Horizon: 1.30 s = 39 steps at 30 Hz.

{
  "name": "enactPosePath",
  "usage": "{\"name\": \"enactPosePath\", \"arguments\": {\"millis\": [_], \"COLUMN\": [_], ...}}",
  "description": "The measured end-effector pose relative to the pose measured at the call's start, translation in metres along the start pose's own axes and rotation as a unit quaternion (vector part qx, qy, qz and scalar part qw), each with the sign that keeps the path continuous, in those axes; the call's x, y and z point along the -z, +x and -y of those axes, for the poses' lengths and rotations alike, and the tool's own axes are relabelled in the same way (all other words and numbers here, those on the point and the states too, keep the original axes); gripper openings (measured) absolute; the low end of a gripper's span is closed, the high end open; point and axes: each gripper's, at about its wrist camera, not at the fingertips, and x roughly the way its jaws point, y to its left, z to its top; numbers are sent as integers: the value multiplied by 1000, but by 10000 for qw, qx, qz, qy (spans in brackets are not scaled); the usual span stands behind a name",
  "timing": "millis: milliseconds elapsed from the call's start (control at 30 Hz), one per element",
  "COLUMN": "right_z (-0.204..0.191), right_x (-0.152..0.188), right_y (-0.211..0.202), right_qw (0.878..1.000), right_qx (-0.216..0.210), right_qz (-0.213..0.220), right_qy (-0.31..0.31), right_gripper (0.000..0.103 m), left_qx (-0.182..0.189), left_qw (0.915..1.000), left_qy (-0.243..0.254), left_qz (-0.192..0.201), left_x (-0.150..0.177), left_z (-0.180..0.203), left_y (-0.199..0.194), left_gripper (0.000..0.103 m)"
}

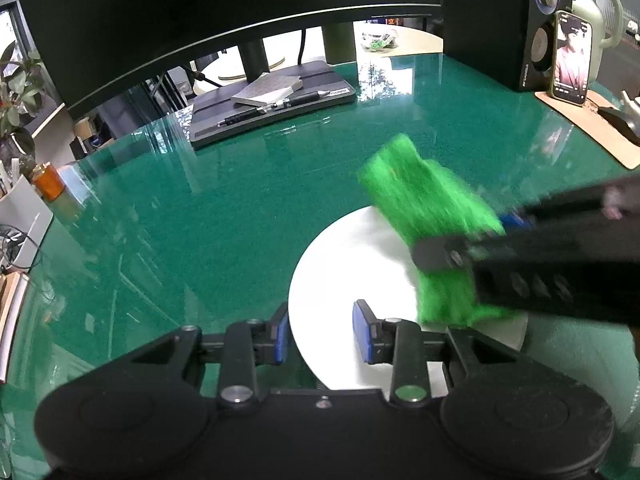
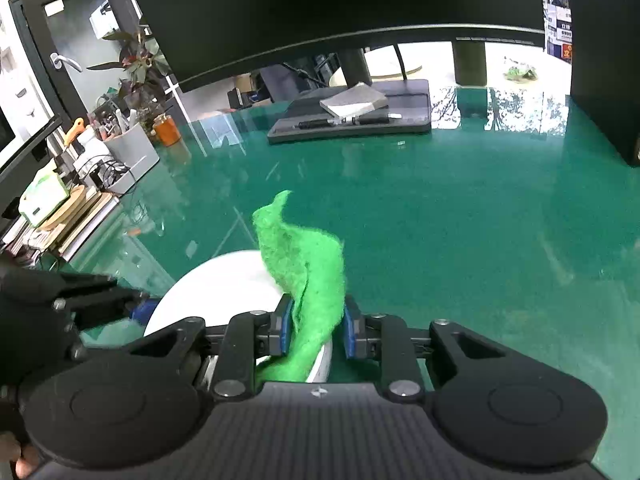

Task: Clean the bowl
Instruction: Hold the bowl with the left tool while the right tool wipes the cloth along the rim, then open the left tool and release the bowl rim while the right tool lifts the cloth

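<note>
A white bowl (image 1: 352, 264) sits on the green desk mat (image 1: 220, 208). My left gripper (image 1: 322, 336) straddles its near-left rim, one blue pad outside the wall and one inside, shut on the bowl. A fuzzy bright green cloth (image 1: 424, 196) is clamped in my right gripper (image 2: 316, 324), which is shut on it over the bowl's right side. In the right wrist view the cloth (image 2: 308, 256) stands up above the pads and drapes over the bowl (image 2: 216, 288) rim. The left gripper (image 2: 136, 308) shows at the bowl's left edge. The cloth is blurred in the left wrist view.
A large monitor overhangs the back; its stand base (image 1: 272, 100) carries a notebook and pens. A speaker (image 1: 532, 40), a phone (image 1: 570, 60) and a pale jug stand at the back right. An orange container (image 1: 48, 180) and desk clutter line the left edge.
</note>
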Motion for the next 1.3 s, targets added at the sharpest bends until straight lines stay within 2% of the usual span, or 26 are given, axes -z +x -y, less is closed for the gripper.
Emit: {"name": "enactPosePath", "arguments": {"millis": [133,233,300,367,500,667,800,867,933,1000,1033,1067,1100,1167,1200,1233,1267,1300], "right_z": [0,3,8,10,6,8,-3,-9,-13,-10,-8,-5,-1,8,13,19,25,29], "right_x": [10,2,-7,-12,-12,-8,1,4,6,4,3,1,-1,-3,-3,-4,-6,-6], "right_y": [-10,-5,-1,-4,-24,-54,-67,-70,-75,-68,-63,-56,-48,-40,-40,-39,-39,-41], "right_qw": [9999,9997,9992,9990,9994,9949,9812,9748,9714,9803,9846,9893,9931,9959,9964,9961,9949,9935], "right_qx": [-36,51,22,-100,82,413,746,904,842,591,459,364,335,305,190,31,-129,-148], "right_qz": [-69,13,51,59,330,888,1402,1566,1776,1539,1391,1178,970,834,820,774,715,793], "right_qy": [113,218,401,437,47,-259,-1098,-1307,-1331,-1088,-951,-774,-567,-163,116,413,693,801], "right_gripper": [25,25,31,45,56,79,82,82,85,83,63,30,20,19,21,32,65,78], "left_qx": [37,13,19,26,38,59,50,34,17,13,12,11,12,23,32,35,28,18], "left_qw": [10000,10000,10000,10000,9999,9998,9998,9999,9999,9999,9999,9999,9999,9999,9998,9998,9998,9998], "left_qy": [23,6,-35,-77,-159,-190,-167,-153,-146,-137,-128,-119,-109,-134,-176,-198,-190,-171], "left_qz": [20,19,5,-9,-37,-38,-42,-44,-40,-38,-42,-45,-50,-55,-45,-52,-69,-79], "left_x": [-1,0,1,2,4,3,3,3,3,2,2,2,2,2,2,2,3,4], "left_z": [2,3,2,1,-1,-3,-3,-3,-2,-2,-1,-1,-1,-2,-3,-4,-4,-3], "left_y": [0,-1,-1,-2,-4,-3,-3,-2,-3,-3,-3,-3,-3,-4,-6,-6,-5,-5], "left_gripper": [36,36,36,36,36,36,38,39,39,40,40,40,40,40,40,40,40,41]}}
